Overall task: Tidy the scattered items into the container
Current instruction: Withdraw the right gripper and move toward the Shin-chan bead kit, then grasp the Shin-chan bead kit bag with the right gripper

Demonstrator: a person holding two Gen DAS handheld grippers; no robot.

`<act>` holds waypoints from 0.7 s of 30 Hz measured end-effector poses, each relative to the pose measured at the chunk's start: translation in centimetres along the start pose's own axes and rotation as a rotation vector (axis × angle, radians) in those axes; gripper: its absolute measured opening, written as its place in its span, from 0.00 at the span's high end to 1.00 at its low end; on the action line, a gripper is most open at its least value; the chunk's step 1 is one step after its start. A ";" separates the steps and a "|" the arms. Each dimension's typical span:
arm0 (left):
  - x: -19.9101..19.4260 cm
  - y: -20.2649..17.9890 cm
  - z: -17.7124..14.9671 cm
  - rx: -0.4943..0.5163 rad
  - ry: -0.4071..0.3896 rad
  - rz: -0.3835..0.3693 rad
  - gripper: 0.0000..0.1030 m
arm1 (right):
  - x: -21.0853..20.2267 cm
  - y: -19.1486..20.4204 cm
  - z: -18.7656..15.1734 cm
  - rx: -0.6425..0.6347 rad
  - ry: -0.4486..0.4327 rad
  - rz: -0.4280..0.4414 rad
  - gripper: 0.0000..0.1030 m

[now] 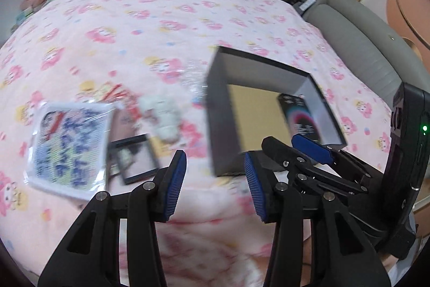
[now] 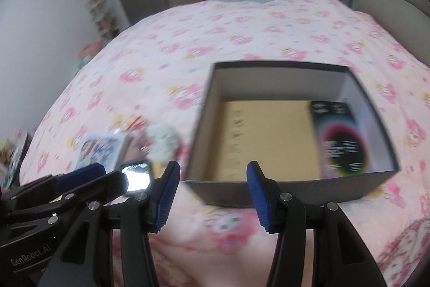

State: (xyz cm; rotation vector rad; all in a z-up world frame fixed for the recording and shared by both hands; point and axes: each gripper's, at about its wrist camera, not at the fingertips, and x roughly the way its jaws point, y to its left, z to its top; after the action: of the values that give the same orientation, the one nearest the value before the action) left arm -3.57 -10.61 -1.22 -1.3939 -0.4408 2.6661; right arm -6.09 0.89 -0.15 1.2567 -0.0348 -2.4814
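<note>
Both grippers empty, left gripper (image 1: 215, 176) and right gripper (image 2: 212, 195) jaws apart; scattered items — printed packet (image 1: 70, 147), black-framed mirror (image 1: 134, 160), white plush (image 1: 164, 117) — far-left of left fingers, nearer left hand; open box (image 2: 293, 182) to their right.

Scattered items (image 1: 72, 147) lie left of the box (image 1: 215, 109).

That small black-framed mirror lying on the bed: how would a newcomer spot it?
On the pink flowered bedspread, look left of the open dark cardboard box. The small black-framed mirror lies beside the clear-wrapped blue-patterned packet, the only item with a shiny reflective face.
</note>
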 end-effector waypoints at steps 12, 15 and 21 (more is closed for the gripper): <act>-1.5 11.8 -3.1 -0.232 -0.003 0.080 0.55 | 7.5 9.9 -1.0 -0.145 0.217 0.208 0.54; -1.0 15.0 -3.7 -0.312 0.015 0.100 0.55 | 9.3 11.0 -1.5 -0.163 0.265 0.218 0.54; 1.4 21.3 -6.0 -0.454 0.122 0.125 0.55 | 13.2 12.6 0.2 -0.212 0.296 0.216 0.54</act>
State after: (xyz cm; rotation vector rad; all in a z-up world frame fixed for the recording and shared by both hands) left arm 1.47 -29.31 -11.97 -1.7376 -1.0281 2.6613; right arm -9.57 -15.24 -7.96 1.4296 0.1546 -2.0393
